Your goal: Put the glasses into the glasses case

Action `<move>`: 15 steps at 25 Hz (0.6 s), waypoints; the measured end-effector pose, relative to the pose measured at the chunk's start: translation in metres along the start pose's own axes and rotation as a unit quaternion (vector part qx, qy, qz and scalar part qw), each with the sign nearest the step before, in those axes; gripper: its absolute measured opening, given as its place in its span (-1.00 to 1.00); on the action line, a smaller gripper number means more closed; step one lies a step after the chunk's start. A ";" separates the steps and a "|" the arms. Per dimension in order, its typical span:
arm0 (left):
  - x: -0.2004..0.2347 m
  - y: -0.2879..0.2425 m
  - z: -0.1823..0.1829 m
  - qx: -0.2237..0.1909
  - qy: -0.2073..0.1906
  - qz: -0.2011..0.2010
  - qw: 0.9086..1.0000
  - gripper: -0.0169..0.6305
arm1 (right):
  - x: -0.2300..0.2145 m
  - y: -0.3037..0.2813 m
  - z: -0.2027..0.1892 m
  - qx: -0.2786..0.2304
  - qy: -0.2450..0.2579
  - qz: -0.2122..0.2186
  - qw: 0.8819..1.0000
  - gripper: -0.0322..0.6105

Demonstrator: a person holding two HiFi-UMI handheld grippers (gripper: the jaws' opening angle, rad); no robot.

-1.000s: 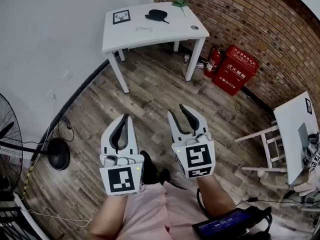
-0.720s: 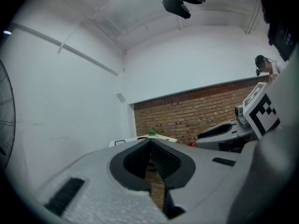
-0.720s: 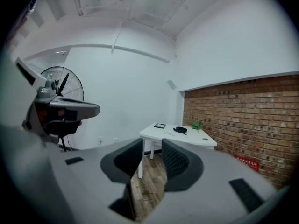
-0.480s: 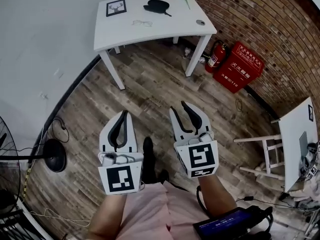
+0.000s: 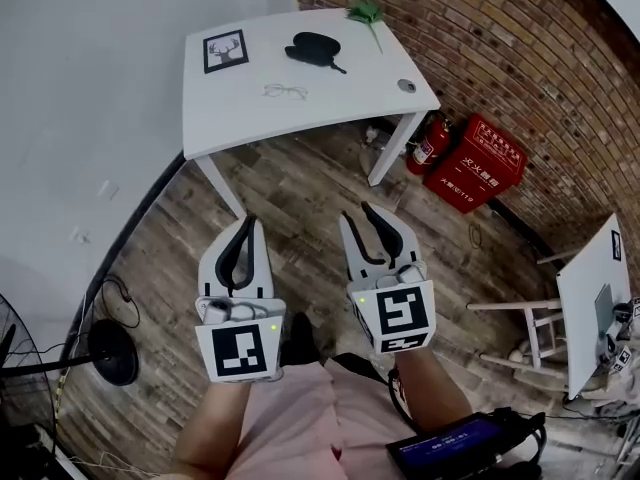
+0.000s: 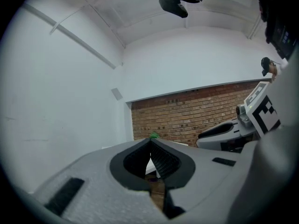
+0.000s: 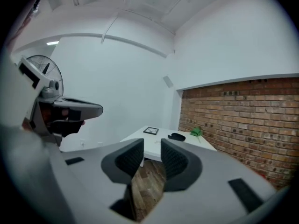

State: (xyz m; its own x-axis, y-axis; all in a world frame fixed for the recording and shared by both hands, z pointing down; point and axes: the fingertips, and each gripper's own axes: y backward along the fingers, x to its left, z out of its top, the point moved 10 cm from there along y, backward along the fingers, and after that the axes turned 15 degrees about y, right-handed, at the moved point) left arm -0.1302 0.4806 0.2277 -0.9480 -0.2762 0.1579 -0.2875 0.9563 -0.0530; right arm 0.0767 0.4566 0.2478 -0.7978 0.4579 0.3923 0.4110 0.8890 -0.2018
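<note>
While the glasses [image 5: 285, 91] lie on the white table [image 5: 240, 108] near the black glasses case [image 5: 314, 48] | left gripper [image 5: 246, 223]: jaws together, empty | right gripper [image 5: 357, 214]: jaws apart, just been closing, nothing between them

Pale grey left gripper [image 5: 244, 226], right gripper [image 5: 357, 214]: black ribbed jaws, square-marker cubes [image 5: 240, 351]. Pink clothing [image 5: 300, 418].

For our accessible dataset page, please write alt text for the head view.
A left hand-held gripper, shut, and a right hand-held gripper, open and empty though its jaws have just been closing, point over a wooden floor toward a white table holding glasses, a black glasses case and a framed picture.
</note>
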 end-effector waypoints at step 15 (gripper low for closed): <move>0.034 -0.068 0.006 -0.001 -0.005 -0.012 1.000 -0.93 | -0.023 -0.067 0.010 -0.013 -0.004 -0.016 1.000 -0.58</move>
State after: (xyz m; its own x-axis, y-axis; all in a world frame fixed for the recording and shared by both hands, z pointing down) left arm -0.1436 0.4059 0.2303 -0.9424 -0.2994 0.1494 -0.3093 0.9498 -0.0478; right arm 0.0633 0.3864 0.2437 -0.8141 0.4284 0.3920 0.3955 0.9034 -0.1657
